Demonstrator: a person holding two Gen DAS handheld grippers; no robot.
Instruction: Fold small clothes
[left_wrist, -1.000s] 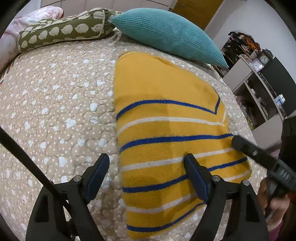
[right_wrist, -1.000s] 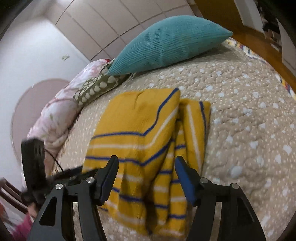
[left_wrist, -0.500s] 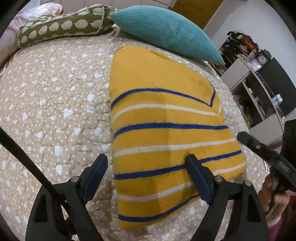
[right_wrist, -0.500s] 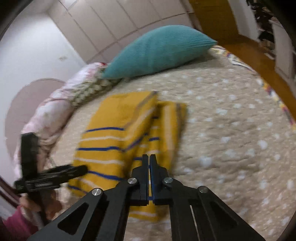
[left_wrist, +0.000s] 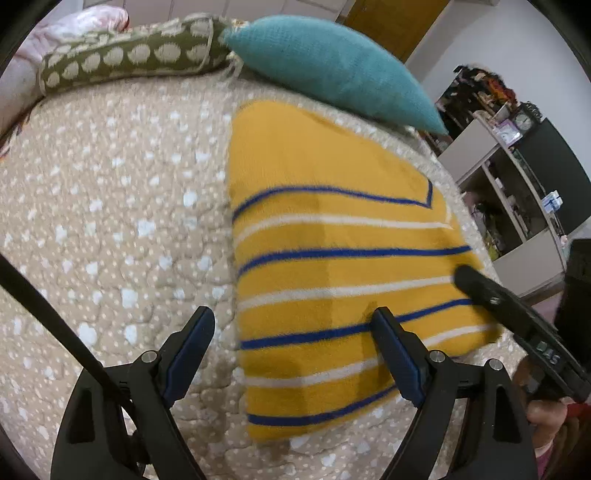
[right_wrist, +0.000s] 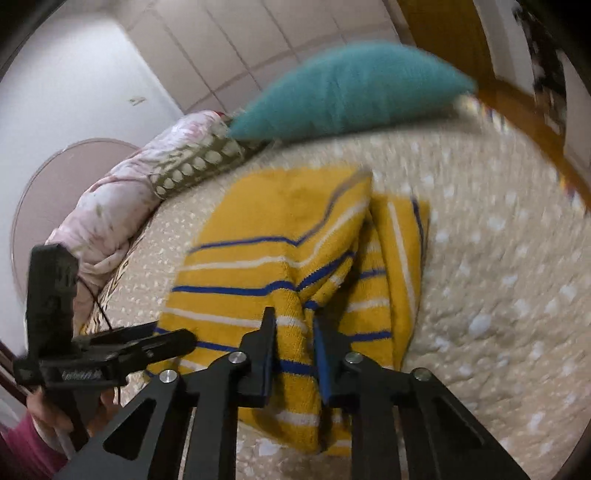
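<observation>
Right tongs (right_wrist: 293, 332): jaws just closed, narrow, pinching a raised fold of the yellow striped garment (right_wrist: 280, 258). Left tongs (left_wrist: 291, 328): wide open, empty, straddling the garment's left edge. Garment lies on the bed (left_wrist: 110, 221) ahead of both.
</observation>
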